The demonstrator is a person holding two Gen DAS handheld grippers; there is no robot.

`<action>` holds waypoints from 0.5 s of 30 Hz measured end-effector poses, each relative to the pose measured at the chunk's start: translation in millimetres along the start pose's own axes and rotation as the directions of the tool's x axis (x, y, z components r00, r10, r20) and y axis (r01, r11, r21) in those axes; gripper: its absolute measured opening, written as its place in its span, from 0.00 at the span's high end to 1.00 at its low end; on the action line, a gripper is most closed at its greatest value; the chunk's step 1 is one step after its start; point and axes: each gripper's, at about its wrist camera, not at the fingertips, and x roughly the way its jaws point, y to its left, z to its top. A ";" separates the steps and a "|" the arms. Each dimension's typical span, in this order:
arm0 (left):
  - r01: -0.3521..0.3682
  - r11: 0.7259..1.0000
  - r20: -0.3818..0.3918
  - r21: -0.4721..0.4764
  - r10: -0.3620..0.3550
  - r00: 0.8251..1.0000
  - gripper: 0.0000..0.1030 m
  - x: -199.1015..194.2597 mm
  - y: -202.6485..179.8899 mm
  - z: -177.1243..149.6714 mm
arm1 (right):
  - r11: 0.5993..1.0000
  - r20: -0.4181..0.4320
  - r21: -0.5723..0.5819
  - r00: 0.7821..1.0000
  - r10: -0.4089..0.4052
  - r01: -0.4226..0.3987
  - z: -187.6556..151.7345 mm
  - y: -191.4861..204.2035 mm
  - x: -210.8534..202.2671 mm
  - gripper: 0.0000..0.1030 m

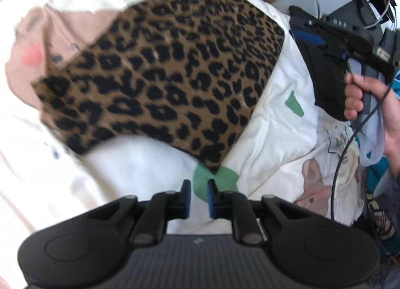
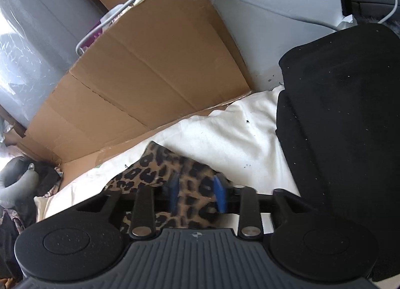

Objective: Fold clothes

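A folded leopard-print garment [image 1: 162, 71] lies flat on a white bedsheet [image 1: 140, 161] printed with green dots. My left gripper [image 1: 199, 186] hovers just short of the garment's near corner. Its jaws stand slightly apart with only the sheet showing between them. At the right edge of the left wrist view a hand [image 1: 355, 96] holds the right gripper by its handle, at the garment's far right corner. In the right wrist view the leopard garment [image 2: 147, 166] runs between the blue pads [image 2: 220, 189] of my right gripper [image 2: 197, 180], which stand apart and loose around the cloth.
A beige garment [image 1: 32, 46] lies under the leopard one at the left. Flattened cardboard [image 2: 150, 68] leans behind the bed. A folded black garment [image 2: 337, 113] is stacked to the right. A pile of loose clothes [image 1: 332, 171] sits at the near right.
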 end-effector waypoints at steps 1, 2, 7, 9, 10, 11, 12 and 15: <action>-0.004 1.000 0.015 0.009 0.003 1.000 0.84 -5.3 -0.1 4.2 | 1.000 -0.003 0.006 1.000 0.002 -0.002 -2.0 0.0 -1.7 0.66; -0.008 1.000 0.030 0.019 0.007 1.000 0.78 -10.4 -0.5 8.9 | 1.000 -0.006 0.011 1.000 0.004 -0.004 -4.2 0.1 -3.3 0.66; -0.031 0.998 0.112 0.062 0.024 0.993 0.72 -30.6 -3.2 43.7 | 1.000 -0.035 0.028 0.999 0.006 -0.005 -20.8 3.4 -7.4 0.64; -0.041 0.996 0.137 0.076 0.030 0.990 0.71 -34.7 -2.9 60.2 | 0.999 -0.045 0.037 0.999 0.005 -0.003 -26.7 4.4 -8.8 0.56; -0.046 0.996 0.150 0.083 0.033 0.988 0.70 -36.7 -2.8 68.5 | 0.999 -0.047 0.043 0.999 0.005 -0.003 -29.2 4.7 -9.7 0.56; -0.051 0.995 0.162 0.089 0.036 0.986 0.70 -38.8 -2.7 76.7 | 0.999 -0.050 0.048 0.999 0.005 -0.003 -31.7 4.9 -10.6 0.56; -0.053 0.994 0.176 0.092 0.036 0.984 0.69 -39.7 -2.4 84.3 | 0.999 -0.054 0.053 0.999 0.005 -0.002 -33.5 5.3 -11.4 0.56; -0.092 0.987 0.206 0.129 0.064 0.976 0.64 -37.6 -3.6 102.7 | 0.998 -0.066 0.065 0.998 0.005 -0.001 -38.5 6.5 -12.4 0.56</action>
